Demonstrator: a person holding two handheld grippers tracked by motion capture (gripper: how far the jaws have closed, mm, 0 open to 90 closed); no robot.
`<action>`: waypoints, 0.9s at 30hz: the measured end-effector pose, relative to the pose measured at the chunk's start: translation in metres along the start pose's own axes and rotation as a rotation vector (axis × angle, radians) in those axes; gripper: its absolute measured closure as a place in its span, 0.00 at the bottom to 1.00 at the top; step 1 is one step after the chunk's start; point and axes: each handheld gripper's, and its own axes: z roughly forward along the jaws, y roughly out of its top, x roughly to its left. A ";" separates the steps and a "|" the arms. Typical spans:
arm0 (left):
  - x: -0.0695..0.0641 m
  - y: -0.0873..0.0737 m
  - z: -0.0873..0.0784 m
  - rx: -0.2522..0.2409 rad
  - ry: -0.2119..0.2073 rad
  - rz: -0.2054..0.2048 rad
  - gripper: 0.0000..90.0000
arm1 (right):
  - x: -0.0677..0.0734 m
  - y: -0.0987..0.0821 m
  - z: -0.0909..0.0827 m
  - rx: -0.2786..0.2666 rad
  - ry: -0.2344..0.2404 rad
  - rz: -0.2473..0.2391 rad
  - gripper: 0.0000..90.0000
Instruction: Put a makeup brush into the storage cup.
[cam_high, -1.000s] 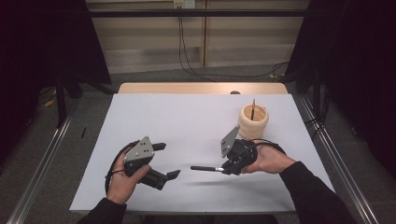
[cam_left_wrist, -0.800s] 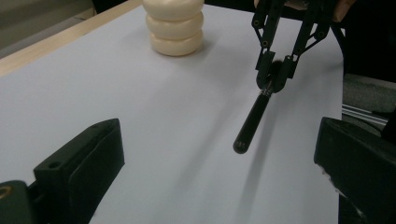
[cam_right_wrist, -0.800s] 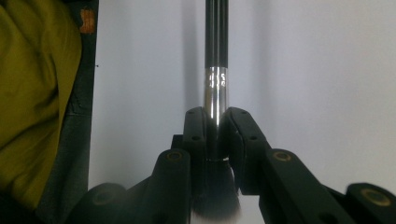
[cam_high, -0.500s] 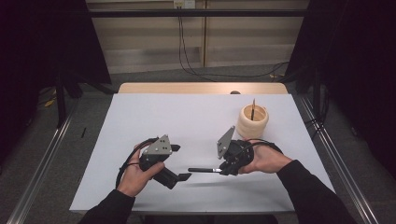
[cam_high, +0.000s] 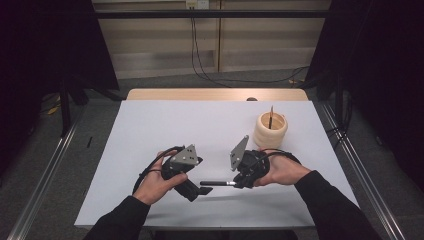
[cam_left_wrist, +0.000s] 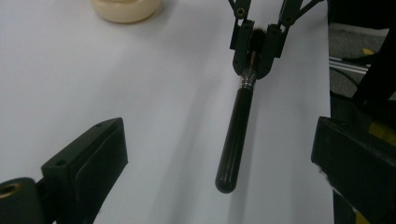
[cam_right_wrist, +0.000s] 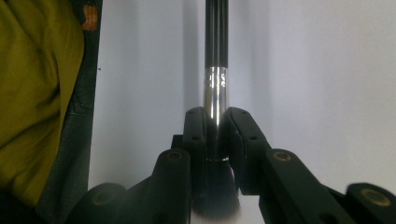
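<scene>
Brush (cam_right_wrist: 216, 84) handle cut off by the top edge in the right gripper view; bristle tips lost below the bottom edge, ferrule partly covered by the clamping right tongs (cam_right_wrist: 216, 135). Cream holder (cam_left_wrist: 126, 8) cropped at the top in the left gripper view. Left tongs (cam_left_wrist: 224, 154) clipped at the bottom and right edges there. Thin stick (cam_high: 271, 117) in the holder on the desk (cam_high: 165, 125) too small to identify. Yellow-green blur (cam_right_wrist: 37, 93) at left unidentifiable.
</scene>
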 end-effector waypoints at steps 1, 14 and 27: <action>0.000 0.001 0.001 0.010 -0.005 0.002 0.04 | 0.000 0.001 0.000 0.002 0.000 0.000 0.87; 0.000 0.001 0.015 0.136 -0.034 0.049 0.09 | -0.001 0.008 0.004 0.022 0.003 -0.028 0.87; -0.003 0.009 0.020 0.257 -0.042 0.088 0.37 | -0.002 0.012 0.007 0.017 0.009 -0.053 0.87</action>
